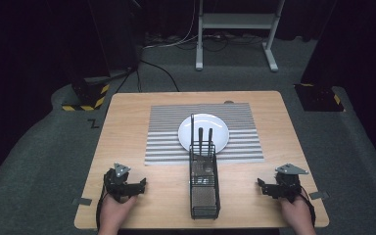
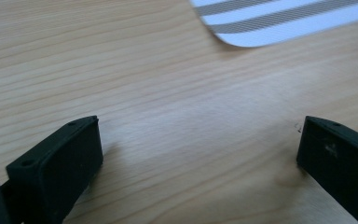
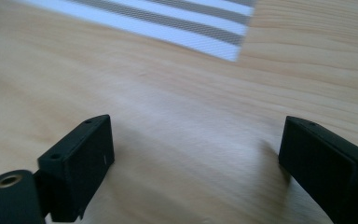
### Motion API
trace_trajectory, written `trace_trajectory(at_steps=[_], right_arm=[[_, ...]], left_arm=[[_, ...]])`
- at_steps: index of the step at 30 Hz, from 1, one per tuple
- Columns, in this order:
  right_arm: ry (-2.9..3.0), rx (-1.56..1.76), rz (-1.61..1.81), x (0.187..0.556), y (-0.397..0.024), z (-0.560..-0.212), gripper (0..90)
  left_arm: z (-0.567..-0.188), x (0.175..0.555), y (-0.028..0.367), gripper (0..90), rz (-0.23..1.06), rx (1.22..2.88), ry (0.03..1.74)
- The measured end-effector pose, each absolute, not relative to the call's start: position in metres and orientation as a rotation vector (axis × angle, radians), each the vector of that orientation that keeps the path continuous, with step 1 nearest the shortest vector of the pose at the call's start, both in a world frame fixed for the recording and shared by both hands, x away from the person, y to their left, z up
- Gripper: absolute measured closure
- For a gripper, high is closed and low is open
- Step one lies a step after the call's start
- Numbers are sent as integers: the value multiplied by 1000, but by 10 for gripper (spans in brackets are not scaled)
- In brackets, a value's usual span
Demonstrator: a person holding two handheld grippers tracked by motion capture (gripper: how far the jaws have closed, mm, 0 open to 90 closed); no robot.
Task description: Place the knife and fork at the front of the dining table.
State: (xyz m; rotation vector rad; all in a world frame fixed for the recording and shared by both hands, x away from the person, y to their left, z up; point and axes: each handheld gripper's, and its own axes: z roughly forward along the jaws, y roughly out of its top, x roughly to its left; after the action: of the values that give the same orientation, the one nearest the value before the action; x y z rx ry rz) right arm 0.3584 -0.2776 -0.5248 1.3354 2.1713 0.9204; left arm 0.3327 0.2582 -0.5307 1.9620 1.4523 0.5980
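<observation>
Wooden table (image 1: 127, 127), striped mat (image 1: 166, 142) on it, white plate (image 1: 213, 122) at mat centre. Black wire caddy (image 1: 204, 188) lying lengthwise at 6 o'clock of the plate, its far end touching the plate's near rim, two dark handles (image 1: 204, 139) sticking up over the plate. Left gripper (image 1: 139, 185) resting at 9 o'clock of the caddy, right gripper (image 1: 263, 186) at 3 o'clock, both well apart from it, jaws spread wide on each with bare wood between. Probably the very start: nothing grasped yet, both hands parked low on the table. Next move likely calls for swinging one gripper inward to the caddy or up to the handles, jaws kept wide until squarely astride a handle, then closing.
</observation>
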Motion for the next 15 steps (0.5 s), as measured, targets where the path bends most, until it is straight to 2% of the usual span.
trace_trajectory(at_steps=[15], right_arm=[[2161,1355,921,359,-279,-525,95]], left_arm=[[-531,332,258,3,599,1964,1452]])
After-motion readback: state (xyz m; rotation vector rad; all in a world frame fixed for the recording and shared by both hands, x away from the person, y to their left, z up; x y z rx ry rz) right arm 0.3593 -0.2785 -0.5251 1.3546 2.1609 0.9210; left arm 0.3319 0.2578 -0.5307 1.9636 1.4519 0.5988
